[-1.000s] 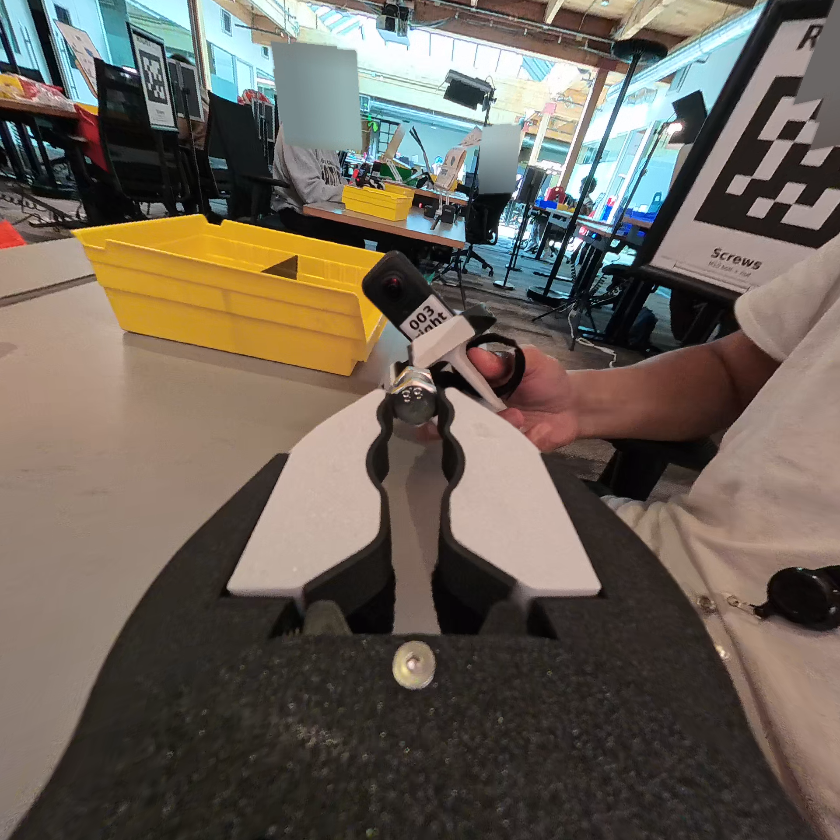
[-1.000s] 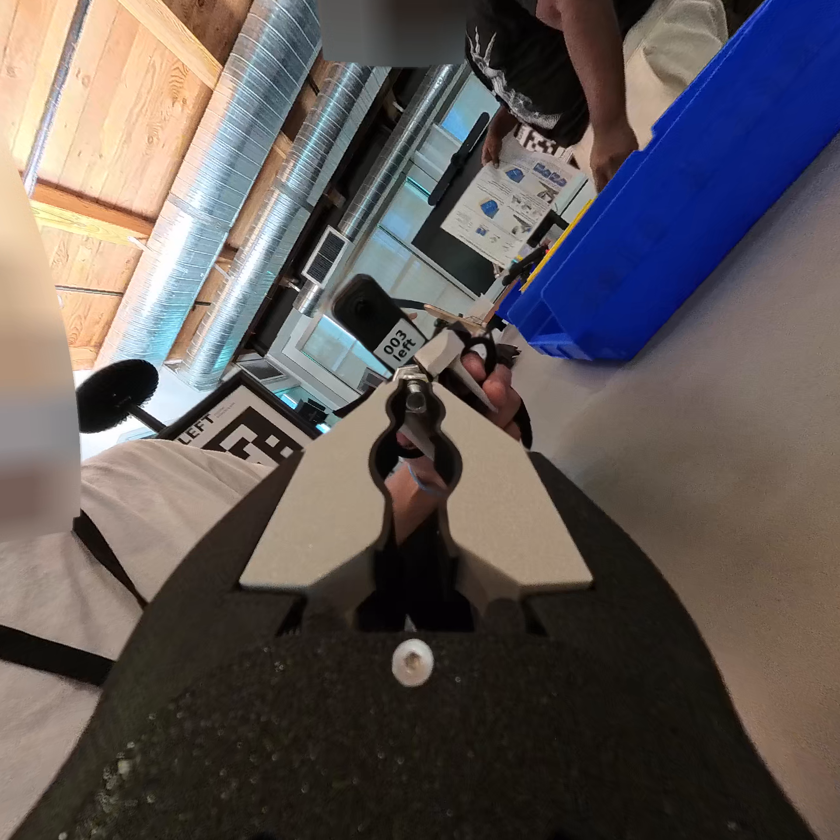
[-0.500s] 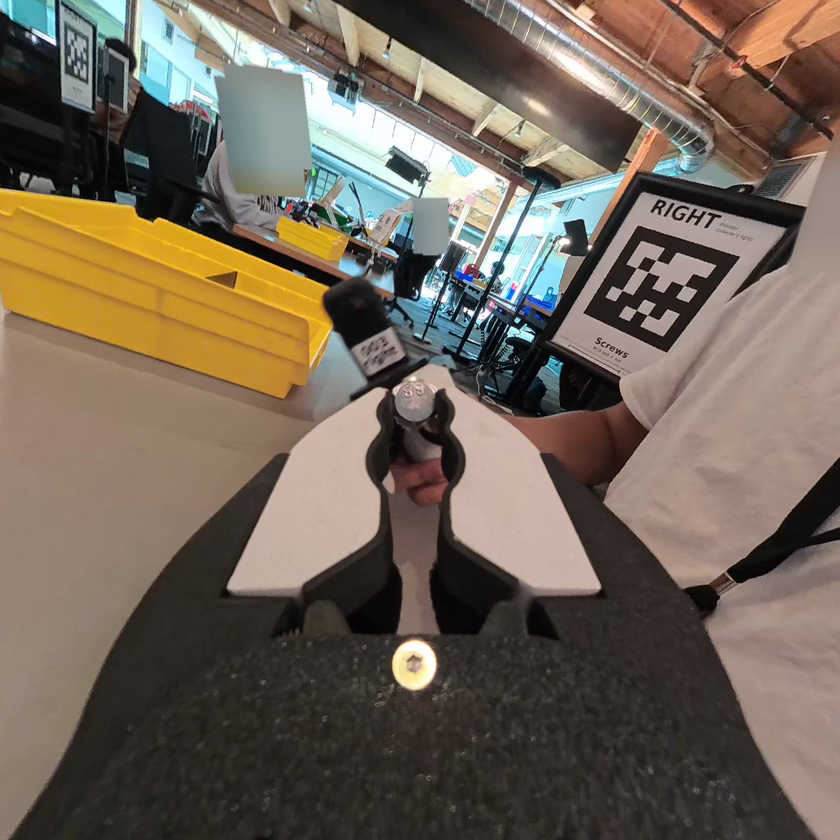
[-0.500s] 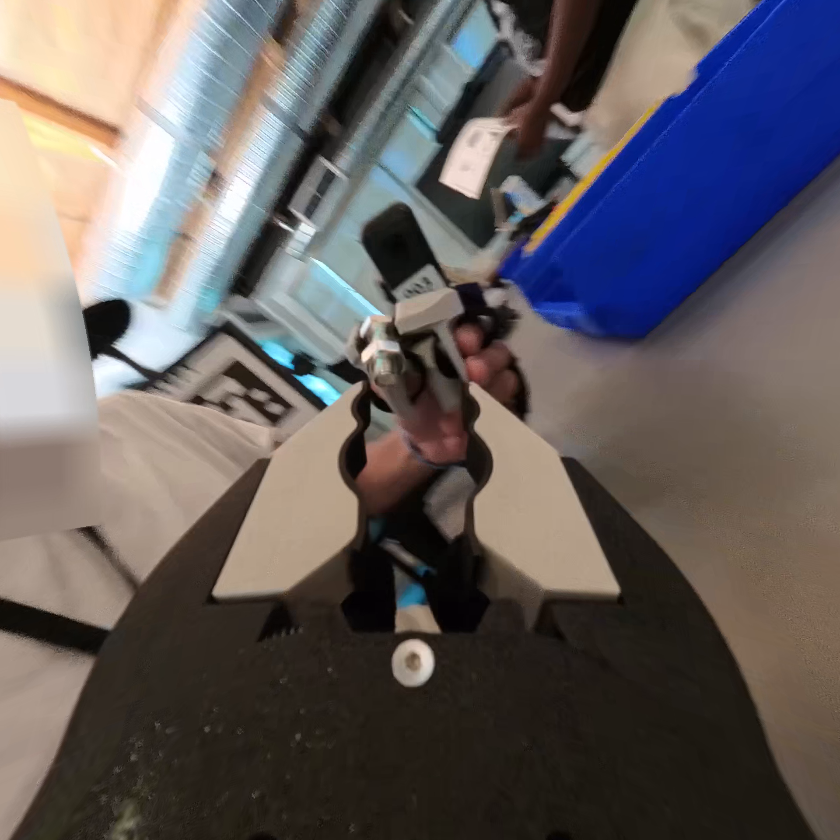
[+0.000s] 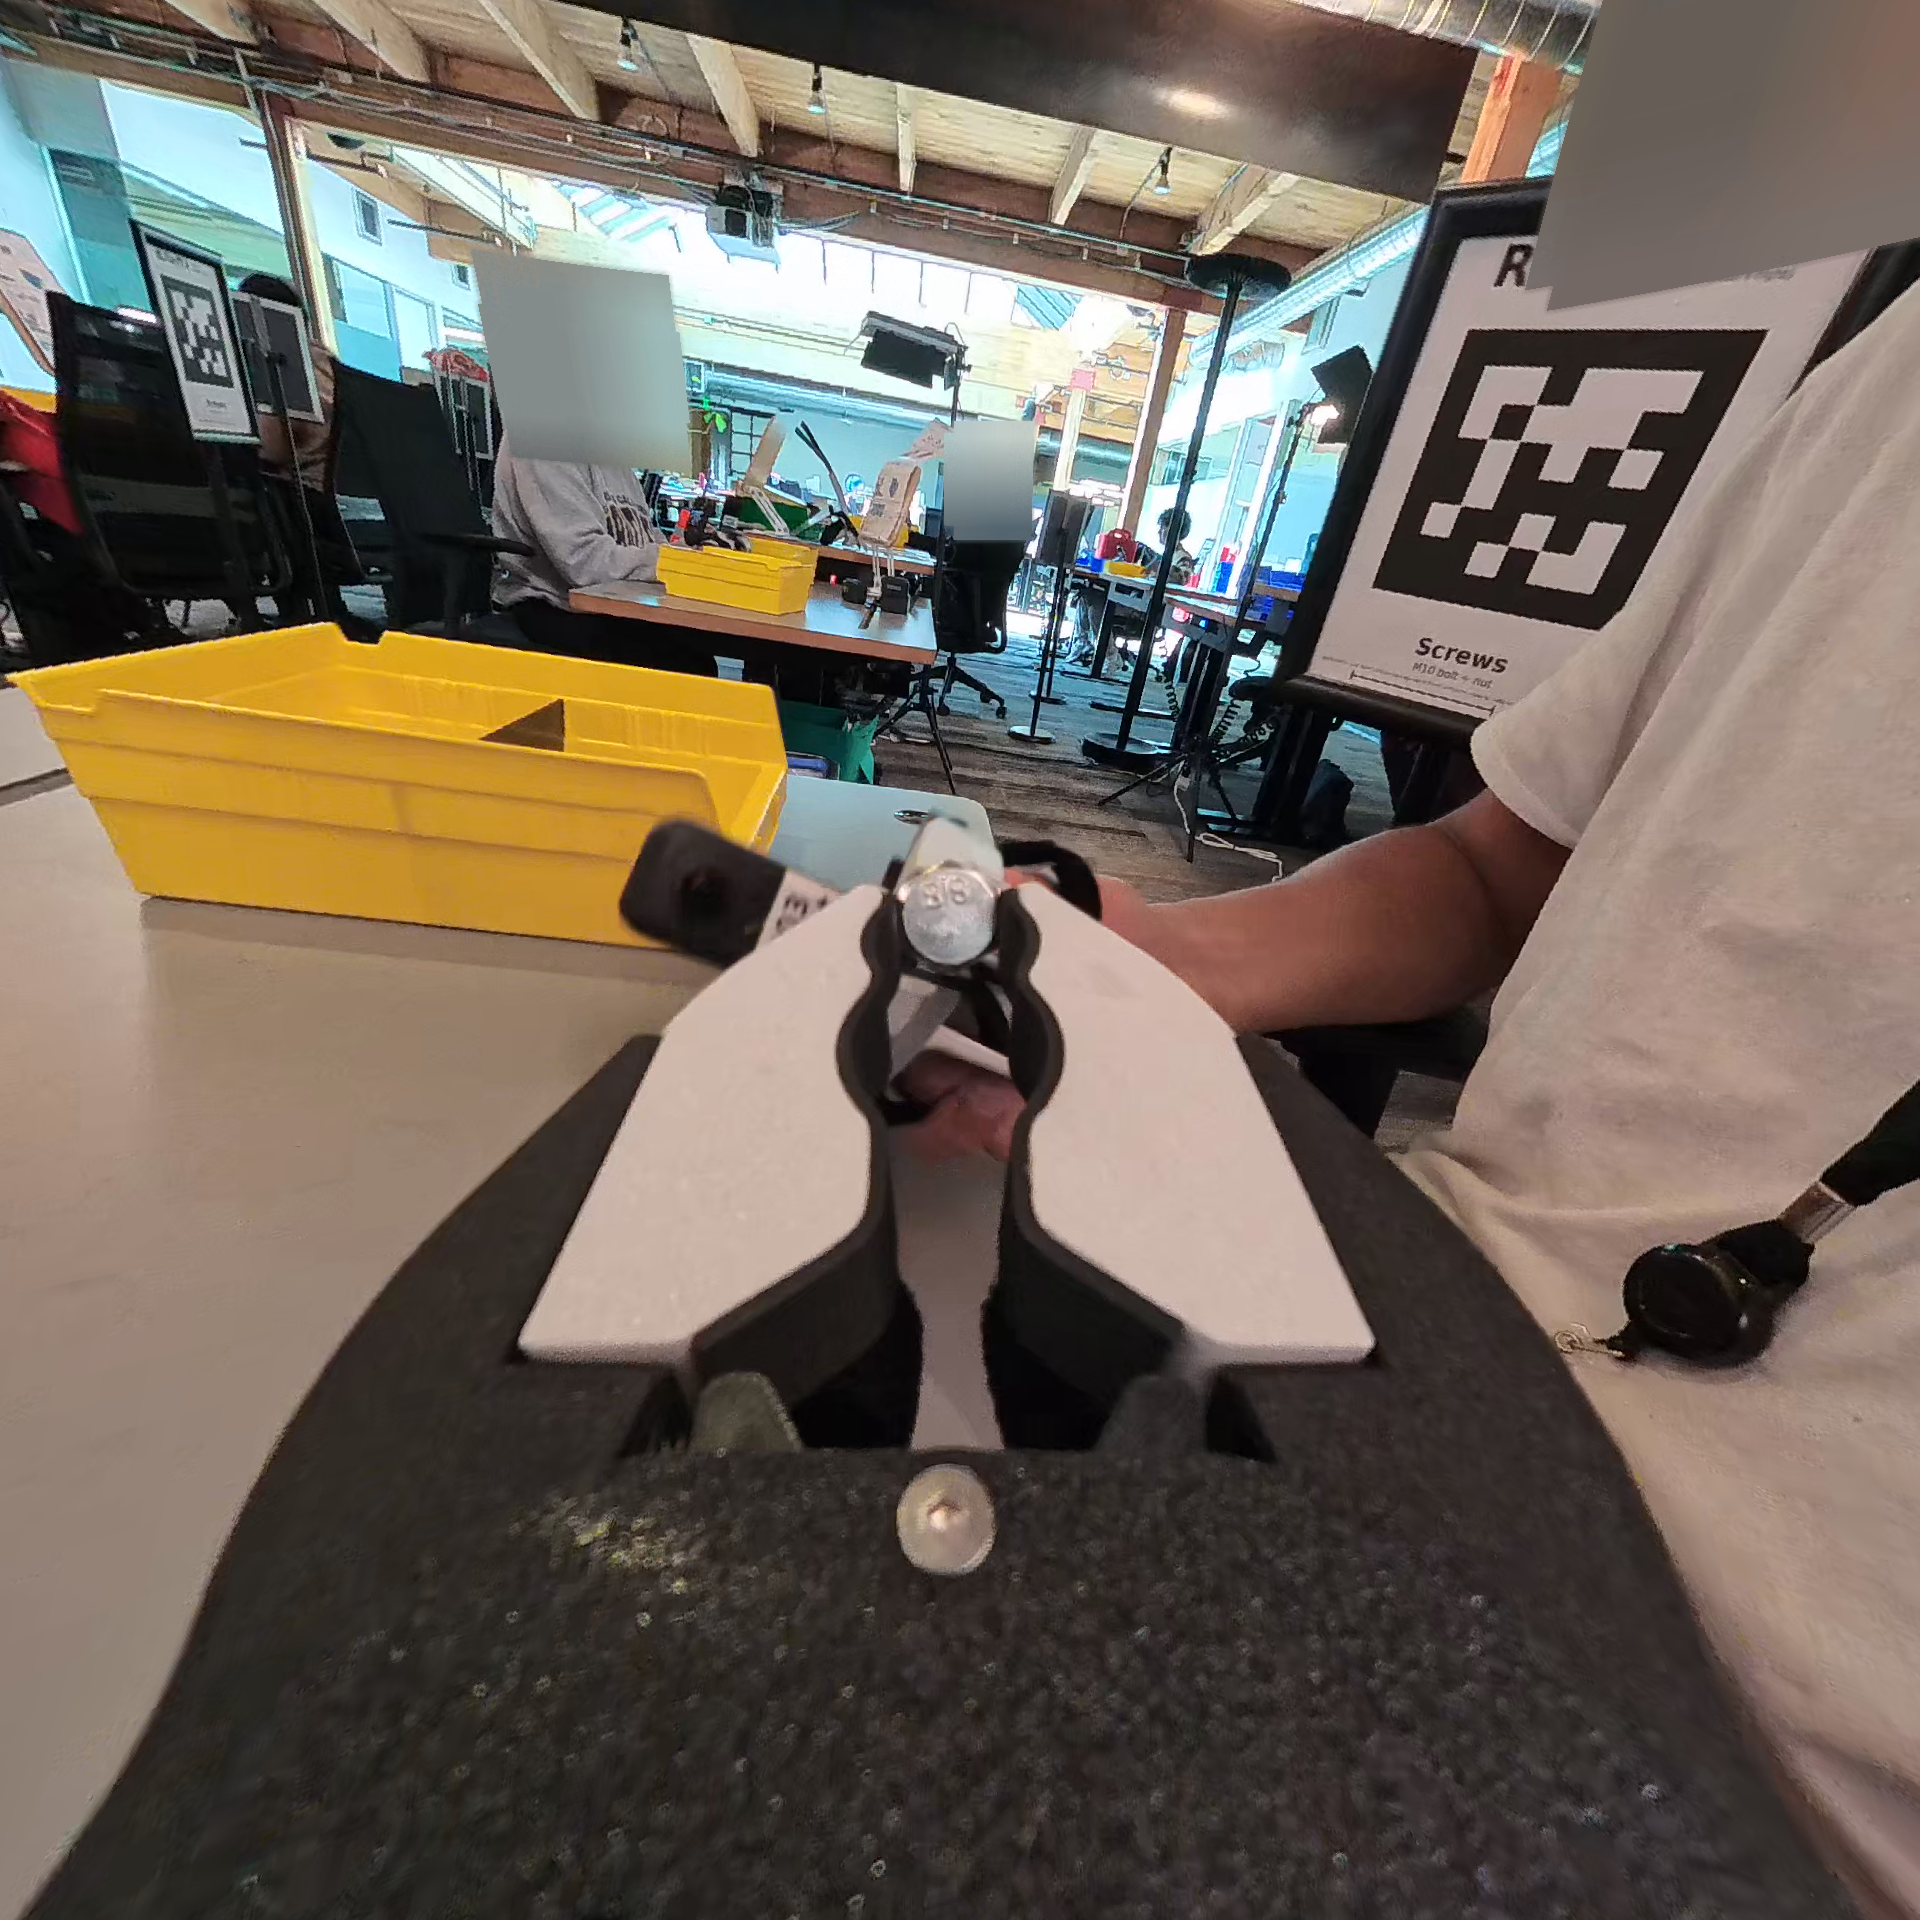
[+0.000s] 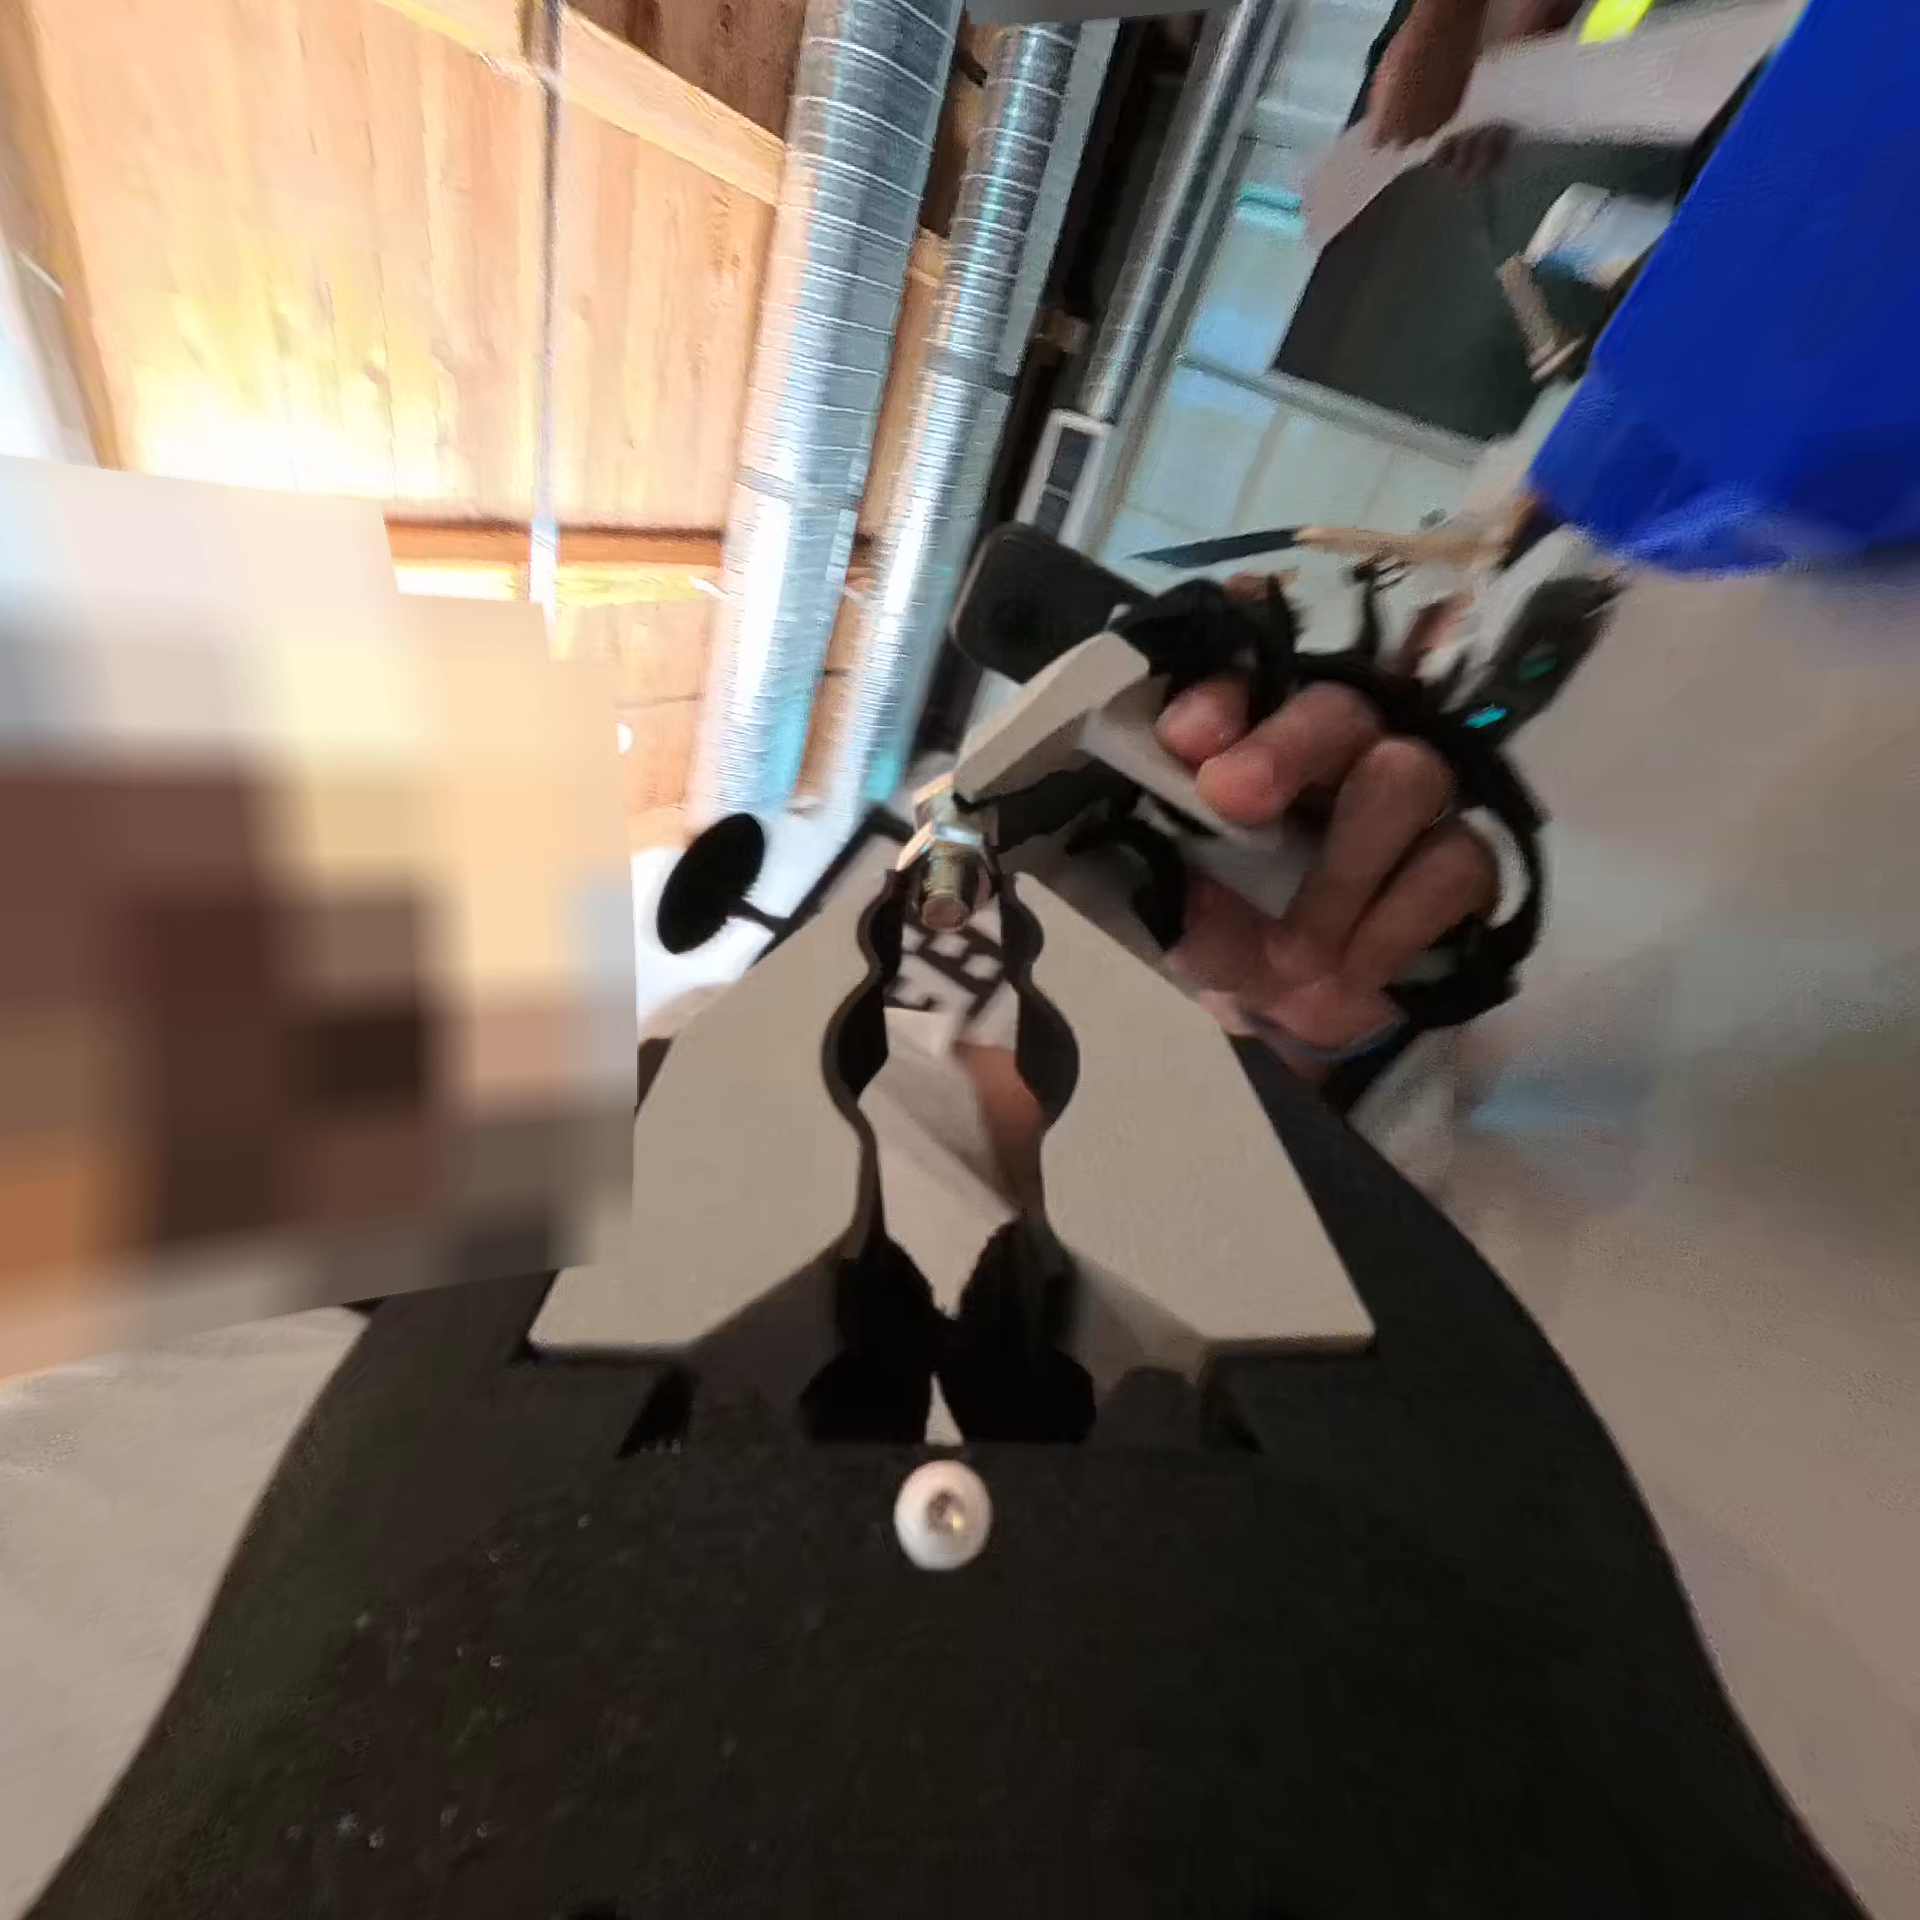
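Two grippers meet mid-air over a pale grey bench point(image 5: 260, 1143): the left gripper point(image 5: 950, 940) pinches a hex bolt point(image 5: 948, 920) by its head. The right gripper point(image 6: 945, 899) has the bolt's threaded end between its tips; too blurry to tell if it's squeezing. Yellow bin point(image 5: 416, 769) sits behind, blue bin point(image 6: 1766, 312) opposite. Open workshop, timber ceiling point(image 5: 935, 125), silver ducts point(image 6: 831, 416).

A yellow bin point(image 5: 416, 790) sits on the grey table point(image 5: 260, 1122). A black-and-white marker board point(image 5: 1538, 488) stands beyond. A blue bin point(image 6: 1766, 312) shows opposite.
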Available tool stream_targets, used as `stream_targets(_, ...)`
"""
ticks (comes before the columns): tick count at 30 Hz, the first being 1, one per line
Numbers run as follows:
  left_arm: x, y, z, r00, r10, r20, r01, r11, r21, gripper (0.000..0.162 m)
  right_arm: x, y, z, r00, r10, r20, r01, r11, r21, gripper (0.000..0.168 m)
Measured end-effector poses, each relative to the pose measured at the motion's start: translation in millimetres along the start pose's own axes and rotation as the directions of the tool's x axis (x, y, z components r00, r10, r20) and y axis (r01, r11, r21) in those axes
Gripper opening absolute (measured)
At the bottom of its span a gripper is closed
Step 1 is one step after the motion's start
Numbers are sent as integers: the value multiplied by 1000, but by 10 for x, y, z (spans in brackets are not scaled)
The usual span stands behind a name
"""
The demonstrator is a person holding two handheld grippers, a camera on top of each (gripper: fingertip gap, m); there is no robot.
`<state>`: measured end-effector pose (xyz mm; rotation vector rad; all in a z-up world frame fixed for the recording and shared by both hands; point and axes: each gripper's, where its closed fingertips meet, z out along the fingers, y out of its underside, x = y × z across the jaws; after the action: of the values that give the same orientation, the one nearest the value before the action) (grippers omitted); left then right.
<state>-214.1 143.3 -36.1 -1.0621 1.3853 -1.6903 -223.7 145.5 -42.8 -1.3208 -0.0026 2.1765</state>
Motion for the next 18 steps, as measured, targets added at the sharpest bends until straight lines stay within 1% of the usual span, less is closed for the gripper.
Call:
stream_targets(1,-9,2,2,1000,-20,-1,20,1000,3,18,6,-11,-4,991,-118,-64,117,993,-17,17)
stream_targets(2,-12,-3,6,998,-55,-9,55,998,12,18,4,-19,-6,954,-268,-132,263,963,-54,17)
stream_targets(3,-13,-14,11,994,-105,-25,105,994,26,18,0,-24,-6,880,-433,-193,418,901,-114,17)
stream_targets(4,-16,-26,17,985,-168,-45,170,984,44,18,-4,-37,-10,768,-590,-249,557,808,-195,17)
stream_targets(5,-18,-41,22,968,-240,-72,244,968,63,17,-10,-49,-13,614,-737,-283,675,676,-295,17)
stream_targets(6,-17,-59,27,946,-308,-102,317,945,82,18,-17,-60,-15,417,-864,-283,763,502,-408,17)
stream_targets(7,-17,-73,28,922,-364,-130,377,921,97,17,-28,-76,-16,187,-950,-248,802,294,-521,17)
stream_targets(8,-19,-79,28,901,-407,-150,424,899,107,18,-36,-91,-17,-42,-983,-179,783,79,-617,17)
stream_targets(9,-25,-74,26,883,-440,-161,459,882,108,18,-33,-103,-25,-247,-965,-90,708,-116,-697,17)
stream_targets(10,-38,-61,23,870,-465,-164,484,869,104,18,-19,-117,-38,-419,-908,4,600,-280,-749,18)
stream_targets(11,-53,-47,18,862,-482,-160,499,861,98,18,-6,-134,-48,-564,-820,97,473,-417,-776,18)
stream_targets(12,-67,-39,12,857,-491,-155,507,857,95,18,4,-150,-54,-683,-708,179,338,-524,-781,18)
stream_targets(13,-78,-42,2,855,-495,-155,511,854,97,18,2,-165,-44,-782,-571,251,206,-616,-760,18)
stream_targets(14,-89,-49,-10,855,-496,-153,513,853,102,18,-5,-175,-25,-853,-424,303,87,-689,-719,18)
stream_targets(15,-111,-38,-21,858,-495,-139,509,855,99,18,17,-185,-22,-882,-340,325,20,-717,-697,18)
stream_targets(16,-141,-10,-35,864,-490,-115,500,861,90,18,69,-198,-43,-878,-362,315,34,-701,-712,18)
stream_targets(18,-175,-34,-80,879,-466,-96,475,874,100,18,152,-178,-80,-821,-513,251,165,-634,-755,32)
